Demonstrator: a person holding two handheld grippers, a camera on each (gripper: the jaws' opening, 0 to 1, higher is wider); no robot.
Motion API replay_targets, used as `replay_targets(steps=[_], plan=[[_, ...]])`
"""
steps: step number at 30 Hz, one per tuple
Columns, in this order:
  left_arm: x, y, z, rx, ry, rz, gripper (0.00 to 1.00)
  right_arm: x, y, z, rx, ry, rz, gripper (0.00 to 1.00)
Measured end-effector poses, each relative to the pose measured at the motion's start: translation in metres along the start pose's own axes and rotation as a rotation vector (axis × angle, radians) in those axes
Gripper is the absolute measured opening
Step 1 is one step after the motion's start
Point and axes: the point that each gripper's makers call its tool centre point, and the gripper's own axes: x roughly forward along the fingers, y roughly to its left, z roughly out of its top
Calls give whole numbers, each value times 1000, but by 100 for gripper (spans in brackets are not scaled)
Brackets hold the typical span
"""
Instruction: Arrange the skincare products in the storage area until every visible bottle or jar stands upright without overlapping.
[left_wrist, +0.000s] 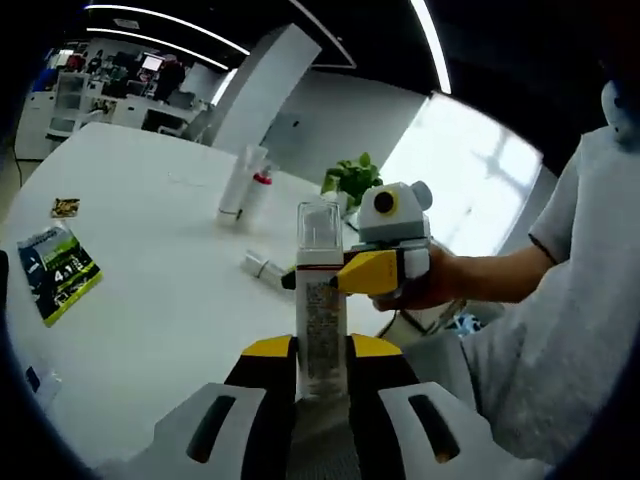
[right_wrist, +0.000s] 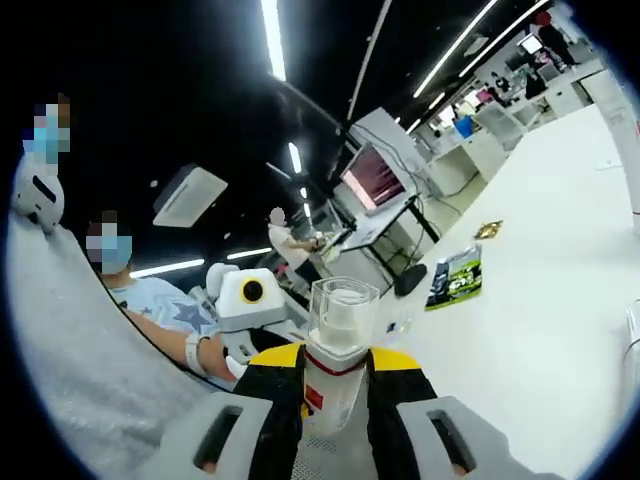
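A tall white bottle (left_wrist: 320, 300) with a clear cap stands upright between my left gripper's (left_wrist: 320, 348) yellow-tipped jaws, which are shut on its lower body. My right gripper (left_wrist: 335, 275), held by a person's hand, comes in from the right and closes on the same bottle just under the cap. In the right gripper view the clear-capped bottle (right_wrist: 338, 340) rises between my right gripper's (right_wrist: 337, 358) jaws, with the left gripper (right_wrist: 250, 300) close beside it. Farther back on the white table (left_wrist: 150, 300) stand a white tube (left_wrist: 240, 180) and a red-capped bottle (left_wrist: 258, 192). A small bottle (left_wrist: 262, 266) lies on its side.
A green booklet (left_wrist: 58, 268) and a small packet (left_wrist: 65, 207) lie at the table's left. A potted plant (left_wrist: 352, 180) stands behind the bottles. The person's arm and grey shirt (left_wrist: 560, 340) are at the right. People and desks are beyond the table (right_wrist: 560, 300).
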Motion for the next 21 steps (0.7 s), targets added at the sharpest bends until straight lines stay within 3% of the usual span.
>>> replay_targets(steps=[14, 15, 17, 21], plan=[[-1, 0, 2, -19, -11, -8, 15, 1, 1, -2, 17, 14, -17, 16], [0, 0, 2, -12, -11, -2, 15, 1, 2, -2, -16, 16, -25, 16], [0, 9, 2, 80, -13, 59, 15, 2, -3, -2, -34, 26, -58, 15], [1, 14, 2, 90, -16, 99, 16, 1, -11, 1, -35, 7, -94, 15]])
